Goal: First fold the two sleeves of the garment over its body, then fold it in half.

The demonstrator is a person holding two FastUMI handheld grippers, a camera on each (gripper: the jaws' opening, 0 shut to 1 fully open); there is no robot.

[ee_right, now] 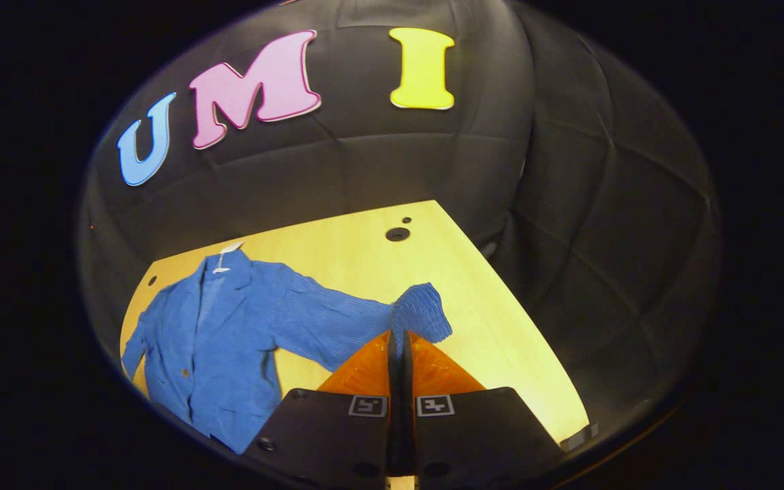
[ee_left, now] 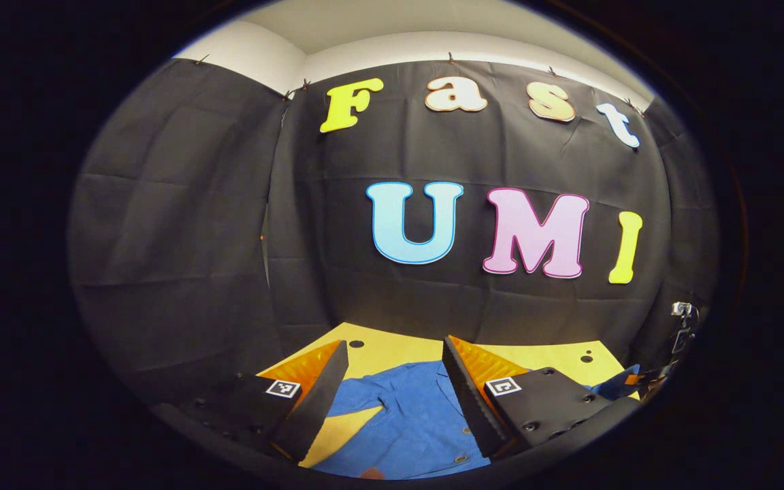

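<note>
Right claw (ee_right: 399,340) closed on blue jacket's (ee_right: 222,333) sleeve cuff (ee_right: 422,314), jacket body spread left of claw on yellow surface (ee_right: 501,327).

I'm seeing the blue jacket (ee_right: 229,327) as soft ribbed cloth, matt, the ribbing plainest along its sleeve (ee_right: 337,320) and cuff (ee_right: 422,309). Small glossy buttons (ee_left: 461,459) sit on its front. The table (ee_right: 365,258) under it looks like smooth, pale wood with a light sheen. My right tongs (ee_right: 399,347) show matt plastic bodies and ridged, translucent-looking pads. The left tongs (ee_left: 392,388) have toothed, rough inner faces.
</note>
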